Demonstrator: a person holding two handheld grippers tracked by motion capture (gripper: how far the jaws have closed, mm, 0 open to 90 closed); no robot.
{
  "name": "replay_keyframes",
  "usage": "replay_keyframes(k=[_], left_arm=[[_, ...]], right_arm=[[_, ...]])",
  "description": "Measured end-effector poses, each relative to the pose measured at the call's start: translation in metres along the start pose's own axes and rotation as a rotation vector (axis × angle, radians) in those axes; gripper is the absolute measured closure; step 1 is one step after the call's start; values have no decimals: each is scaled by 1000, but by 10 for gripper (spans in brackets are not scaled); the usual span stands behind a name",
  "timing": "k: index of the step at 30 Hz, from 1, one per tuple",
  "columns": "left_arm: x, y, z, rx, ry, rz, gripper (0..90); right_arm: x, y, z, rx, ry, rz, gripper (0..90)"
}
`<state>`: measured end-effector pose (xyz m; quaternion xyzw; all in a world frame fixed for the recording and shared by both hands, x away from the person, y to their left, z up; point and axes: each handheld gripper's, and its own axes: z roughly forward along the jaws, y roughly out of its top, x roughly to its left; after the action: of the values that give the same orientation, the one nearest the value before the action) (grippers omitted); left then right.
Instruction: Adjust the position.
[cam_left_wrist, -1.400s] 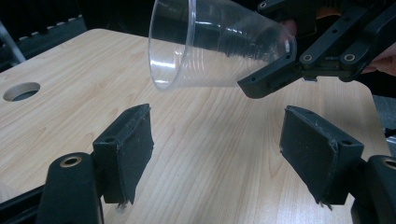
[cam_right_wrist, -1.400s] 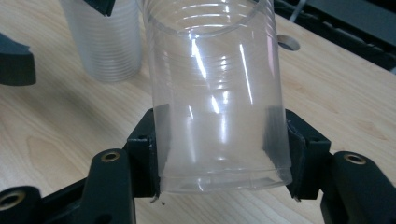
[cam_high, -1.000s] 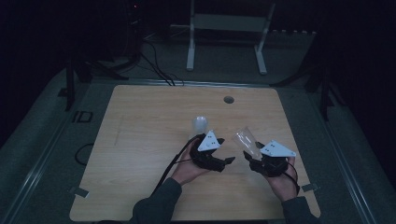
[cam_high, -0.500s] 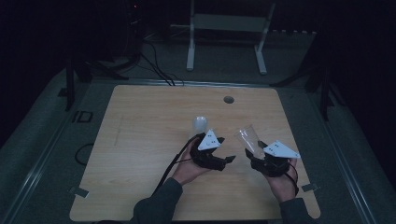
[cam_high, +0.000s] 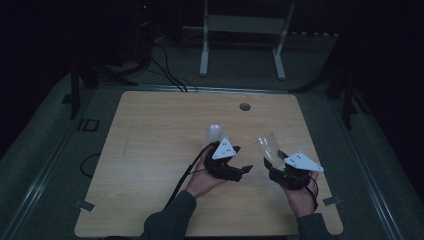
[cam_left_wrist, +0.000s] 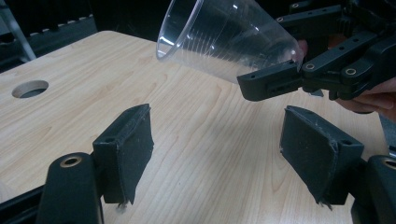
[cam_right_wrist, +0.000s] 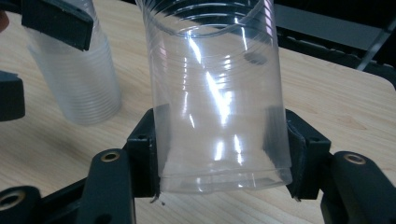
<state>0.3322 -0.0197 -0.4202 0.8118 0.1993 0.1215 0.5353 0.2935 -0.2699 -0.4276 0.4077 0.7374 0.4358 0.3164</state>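
Between the clenched pads of the right gripper (cam_right_wrist: 219, 154) sits the clear cup (cam_right_wrist: 215, 93), so keep that squeeze gentle while the released left gripper (cam_left_wrist: 219, 154) waits just beside it, above the tabletop (cam_left_wrist: 196, 121).

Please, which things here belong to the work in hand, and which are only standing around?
Part of the work:
- clear plastic cup, clamped near its base in the right tool
- stack of cups on the table
- left tool, jaws apart

Only around:
- round hole in the table
- white frame behind the table
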Motion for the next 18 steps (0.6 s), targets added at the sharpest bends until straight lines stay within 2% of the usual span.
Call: replay_keyframes(k=[18], left_arm=[[-2,3,5,2,9,-17,251]], right_arm=[[2,-3,-3,-66,-38,43,414]])
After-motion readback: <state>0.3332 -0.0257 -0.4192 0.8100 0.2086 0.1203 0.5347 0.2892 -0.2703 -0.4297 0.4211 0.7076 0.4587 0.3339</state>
